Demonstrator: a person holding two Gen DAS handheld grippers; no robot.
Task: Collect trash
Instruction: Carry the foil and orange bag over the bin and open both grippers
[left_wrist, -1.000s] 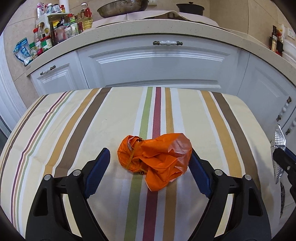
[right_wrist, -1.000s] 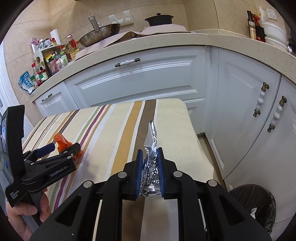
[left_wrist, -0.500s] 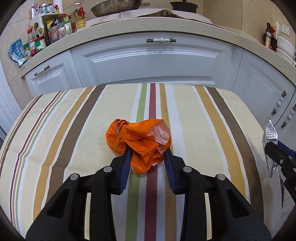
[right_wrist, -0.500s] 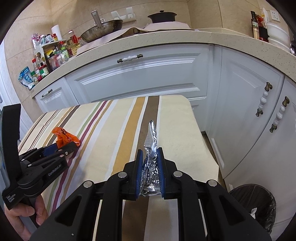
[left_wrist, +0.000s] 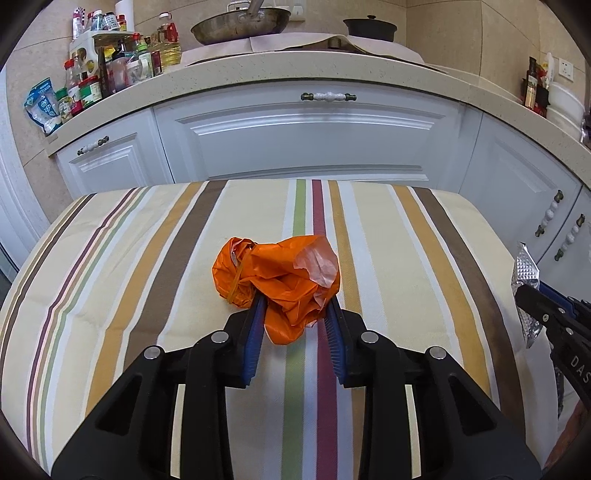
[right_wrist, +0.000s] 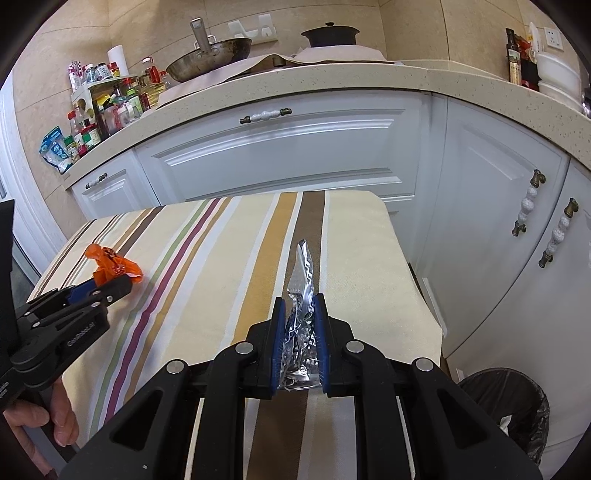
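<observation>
A crumpled orange plastic bag (left_wrist: 280, 280) lies on the striped tablecloth (left_wrist: 406, 258), near its middle. My left gripper (left_wrist: 294, 301) has its blue pads pressed into the bag's near part, so it is shut on the bag. In the right wrist view that bag (right_wrist: 110, 264) sticks out past the left gripper (right_wrist: 110, 286) at the far left. My right gripper (right_wrist: 299, 300) is shut on a crinkled silver foil wrapper (right_wrist: 303, 266) that stands up between its pads over the table's right side. The foil (left_wrist: 524, 266) also shows at the right edge of the left wrist view.
A black-lined trash bin (right_wrist: 517, 406) stands on the floor right of the table, below white cabinets (right_wrist: 498, 221). Behind the table runs a counter (left_wrist: 295, 74) with bottles and jars (left_wrist: 110, 66), a wok and a black pot. A hand (right_wrist: 37, 417) holds the left gripper.
The left gripper's jaws, wide around the orange bag a second ago, have closed onto it. The bag is squeezed narrower. The right gripper and its foil have stayed put.
</observation>
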